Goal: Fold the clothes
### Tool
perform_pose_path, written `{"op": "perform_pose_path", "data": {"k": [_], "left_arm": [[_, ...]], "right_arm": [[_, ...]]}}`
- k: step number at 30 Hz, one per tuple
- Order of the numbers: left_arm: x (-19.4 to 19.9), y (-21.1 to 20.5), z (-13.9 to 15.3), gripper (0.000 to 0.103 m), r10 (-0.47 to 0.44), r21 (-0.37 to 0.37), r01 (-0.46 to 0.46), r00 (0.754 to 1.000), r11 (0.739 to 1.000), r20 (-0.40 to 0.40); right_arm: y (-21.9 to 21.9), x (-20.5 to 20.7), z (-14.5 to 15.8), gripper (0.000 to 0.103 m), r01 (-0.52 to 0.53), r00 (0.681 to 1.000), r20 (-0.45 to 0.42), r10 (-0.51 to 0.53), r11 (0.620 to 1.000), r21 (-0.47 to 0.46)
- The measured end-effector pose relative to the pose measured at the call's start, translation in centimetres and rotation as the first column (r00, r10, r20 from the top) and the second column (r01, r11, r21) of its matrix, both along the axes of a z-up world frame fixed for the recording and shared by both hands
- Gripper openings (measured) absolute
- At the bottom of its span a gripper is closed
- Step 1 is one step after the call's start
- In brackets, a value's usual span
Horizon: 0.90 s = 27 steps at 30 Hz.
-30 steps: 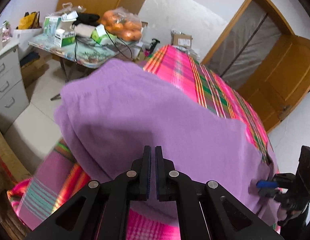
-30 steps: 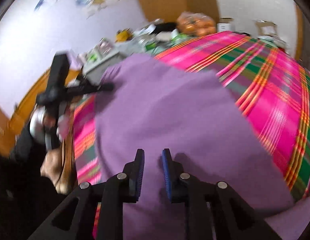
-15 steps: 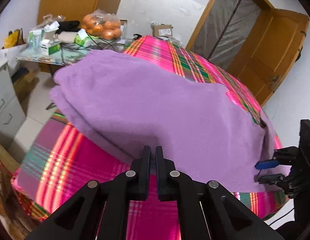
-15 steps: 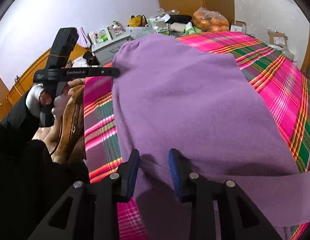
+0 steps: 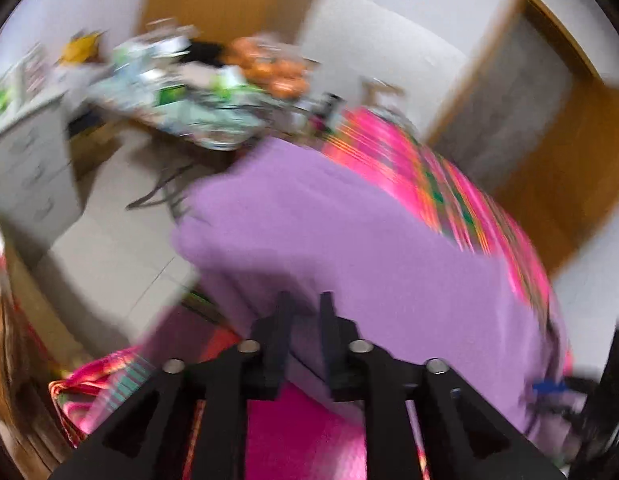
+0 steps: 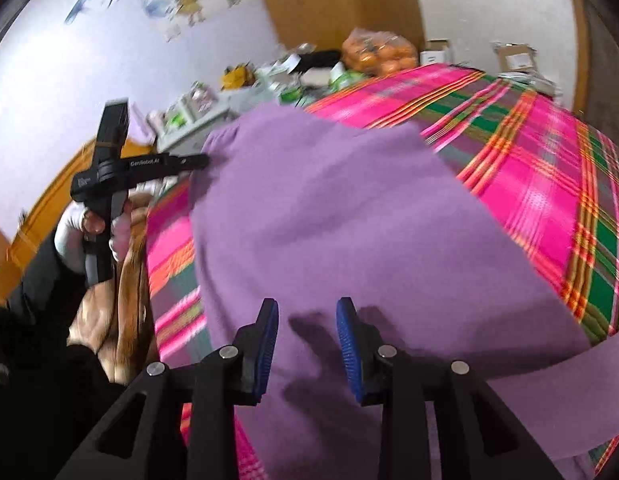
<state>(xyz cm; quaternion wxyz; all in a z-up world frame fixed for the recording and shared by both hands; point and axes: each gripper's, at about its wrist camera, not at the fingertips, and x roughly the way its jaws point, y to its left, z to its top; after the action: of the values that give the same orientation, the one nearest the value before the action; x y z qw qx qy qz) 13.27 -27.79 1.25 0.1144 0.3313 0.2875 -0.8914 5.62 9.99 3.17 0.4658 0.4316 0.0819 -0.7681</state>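
The purple garment is lying folded over itself on the bed, spreading out ahead of both tongs and covering most of the pink plaid bedcover. The left tongs are standing slightly parted, having just been opening, with nothing pinched; their tips are hovering at the near edge of the cloth, and the blur in that view makes it hard to say whether they are touching it. The right tongs are spread wider, also gripping nothing, floating just above the fabric where a loose band of cloth is running off to their right. Both having let go, the fold is probably being left to settle, and that is where trouble could be starting: the garment's far-left corner seems to be hanging over the bed's edge above the floor, so its own weight could be dragging the layers out of line. A careless re-grip by either tongs could also be catching only the top layer, or snagging the bedcover beneath. Beyond the left tongs, a cluttered worktop is carrying boxes and a bag of oranges; a wooden door is standing ahead to the right, and cartoon stickers are decorating the wall.
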Motion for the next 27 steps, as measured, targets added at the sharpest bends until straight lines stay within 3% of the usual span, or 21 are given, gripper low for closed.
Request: {"op": "perform_pose_path", "data": {"k": [3, 4, 6, 10, 13, 15, 18, 22, 27], "left_arm": [[0.0, -3.1, 0.0, 0.029, 0.104, 0.063, -0.103, 0.994, 0.993, -0.025], [-0.2, -3.6, 0.1, 0.03, 0.11, 0.068, -0.108, 0.993, 0.992, -0.031], [-0.7, -4.6, 0.1, 0.045, 0.12, 0.079, -0.117, 0.992, 0.99, -0.04], [-2.4, -6.4, -1.0, 0.047, 0.12, 0.173, -0.117, 0.993, 0.978, -0.007], [-2.7, -6.0, -0.9, 0.044, 0.118, 0.15, -0.114, 0.993, 0.982, -0.02], [-2.7, -5.5, -0.3, 0.022, 0.115, 0.106, -0.111, 0.993, 0.988, -0.037], [-2.4, -5.1, 0.3, 0.009, 0.112, 0.066, -0.107, 0.992, 0.992, -0.066], [-1.5, -5.0, 0.7, 0.008, 0.125, 0.018, -0.123, 0.988, 0.992, -0.089], [-1.2, -6.1, -1.1, 0.009, 0.126, 0.05, -0.123, 0.99, 0.991, -0.057]], "right_arm": [[0.2, -0.8, 0.3, 0.032, 0.023, 1.0, 0.012, -0.022, 0.999, -0.033], [0.2, -0.9, 0.3, 0.032, 0.023, 1.0, 0.013, -0.022, 0.999, -0.032], [0.0, -1.2, 0.2, 0.032, 0.021, 1.0, 0.015, -0.02, 0.999, -0.03], [-0.3, -1.6, 0.1, 0.032, 0.021, 1.0, 0.019, -0.02, 0.999, -0.03], [-0.6, -1.6, 0.1, 0.032, 0.031, 0.999, 0.02, -0.031, 0.999, -0.03], [-0.5, -1.7, 0.1, 0.032, 0.04, 0.999, 0.02, -0.04, 0.999, -0.028], [-0.5, -1.8, 0.2, 0.032, 0.055, 0.998, 0.021, -0.054, 0.998, -0.026], [0.0, -2.0, 0.3, 0.032, 0.084, 0.996, 0.022, -0.084, 0.996, -0.032], [1.3, -2.6, 0.4, 0.032, 0.146, 0.989, 0.028, -0.145, 0.988, -0.051]]}}
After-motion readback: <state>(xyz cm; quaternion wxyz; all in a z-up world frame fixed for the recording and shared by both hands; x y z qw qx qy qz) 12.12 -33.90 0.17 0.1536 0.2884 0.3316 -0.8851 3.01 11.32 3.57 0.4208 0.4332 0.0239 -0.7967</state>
